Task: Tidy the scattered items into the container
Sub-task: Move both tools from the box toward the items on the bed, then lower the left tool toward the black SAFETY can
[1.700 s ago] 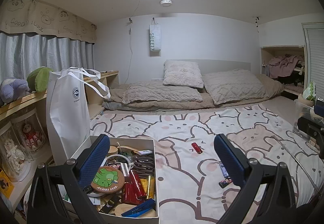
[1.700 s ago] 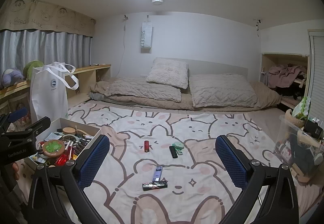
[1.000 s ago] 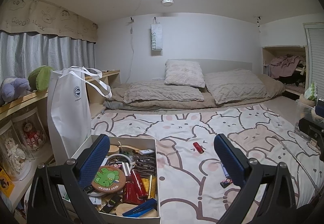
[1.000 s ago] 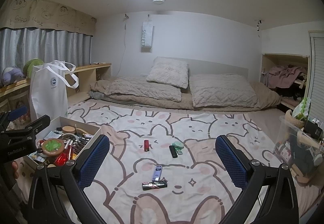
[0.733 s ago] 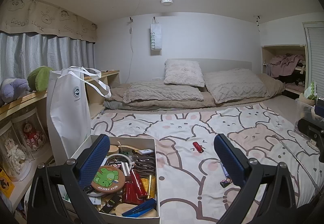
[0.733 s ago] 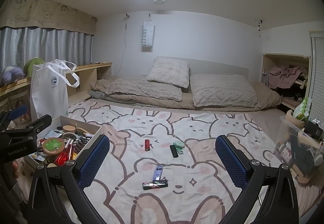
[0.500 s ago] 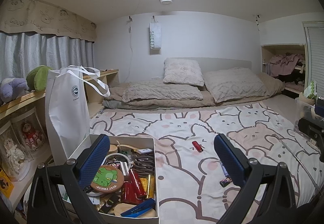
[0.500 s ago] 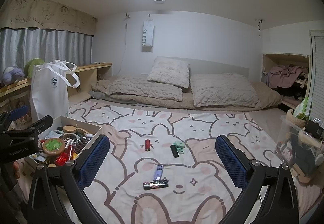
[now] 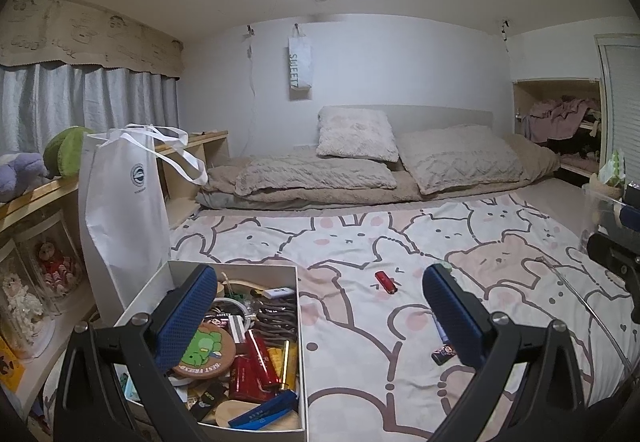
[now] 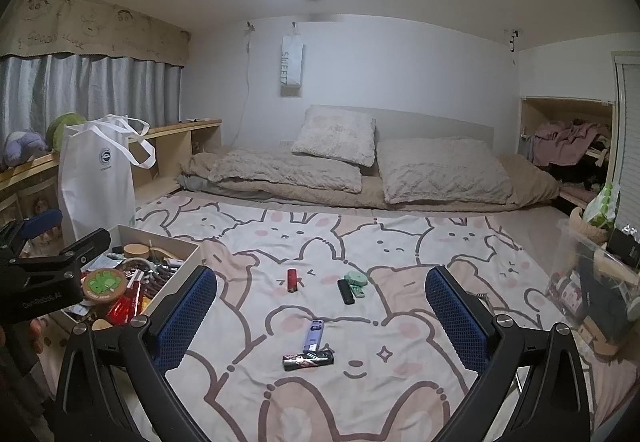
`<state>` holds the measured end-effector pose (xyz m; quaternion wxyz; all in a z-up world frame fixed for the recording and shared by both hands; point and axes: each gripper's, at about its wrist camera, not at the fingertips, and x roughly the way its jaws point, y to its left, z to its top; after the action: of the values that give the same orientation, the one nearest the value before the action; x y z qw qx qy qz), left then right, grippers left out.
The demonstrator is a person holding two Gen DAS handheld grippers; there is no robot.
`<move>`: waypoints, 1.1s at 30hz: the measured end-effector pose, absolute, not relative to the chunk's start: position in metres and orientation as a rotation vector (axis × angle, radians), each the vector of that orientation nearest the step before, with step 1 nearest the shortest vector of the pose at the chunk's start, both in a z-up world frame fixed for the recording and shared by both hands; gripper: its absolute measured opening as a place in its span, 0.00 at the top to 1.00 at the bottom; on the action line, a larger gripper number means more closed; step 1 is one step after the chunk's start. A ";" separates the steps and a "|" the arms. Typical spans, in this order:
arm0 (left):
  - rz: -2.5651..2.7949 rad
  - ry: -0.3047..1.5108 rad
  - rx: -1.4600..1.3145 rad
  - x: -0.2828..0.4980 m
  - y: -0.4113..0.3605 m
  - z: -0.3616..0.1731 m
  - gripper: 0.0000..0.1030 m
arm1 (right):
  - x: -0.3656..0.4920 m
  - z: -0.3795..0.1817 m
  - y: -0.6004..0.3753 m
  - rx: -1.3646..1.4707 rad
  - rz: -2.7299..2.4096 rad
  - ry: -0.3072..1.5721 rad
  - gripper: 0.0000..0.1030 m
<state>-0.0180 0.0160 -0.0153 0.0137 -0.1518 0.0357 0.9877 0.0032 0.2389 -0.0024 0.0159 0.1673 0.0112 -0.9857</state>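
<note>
Almost nothing has changed in the last moments. Both views have only drifted a tiny bit, and every small thing lies where it lay before. So no new item has gone into the box yet.

The left hand-held gripper is wide open and holds nothing. It hangs over the right edge of the white cardboard box, which sits on the near left of the bed. The box is already crowded with bits, like a round cork coaster with a green frog and some red tubes.

The right hand-held gripper is also wide open and empty. It hovers over the bunny-print bed sheet, pointing at the loose things.

Five things are still scattered on the sheet, well apart from the box. A small red lighter lies in the middle. To its right is a black lighter, touching a little mint-green tool. Nearer lies a purple stick-shaped gadget, with its near end just beside a dark printed tube.

The job looks partly done. I think the dark tube or the purple gadget is the easiest next pick, because they lie nearest the right gripper. They sit very close together, so grabbing one may bump the other.
</note>
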 end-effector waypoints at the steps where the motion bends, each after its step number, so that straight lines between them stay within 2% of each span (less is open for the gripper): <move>1: 3.070 0.116 -0.482 -0.020 0.018 -0.017 0.00 | 0.002 -0.004 0.240 0.525 -3.067 0.033 0.00; 24: 2.926 0.298 -0.730 -0.065 0.072 -0.070 0.00 | -0.037 -0.062 0.265 0.766 -3.039 -0.024 0.00; 33: 2.864 0.306 -0.804 -0.081 0.090 -0.090 0.00 | -0.051 -0.082 0.275 0.836 -3.030 -0.046 0.00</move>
<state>-0.0807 0.0904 -0.0902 0.0757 -0.2681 0.1020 0.9550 -0.0511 0.2752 -0.0822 -0.0010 0.2661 -0.0147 -0.9638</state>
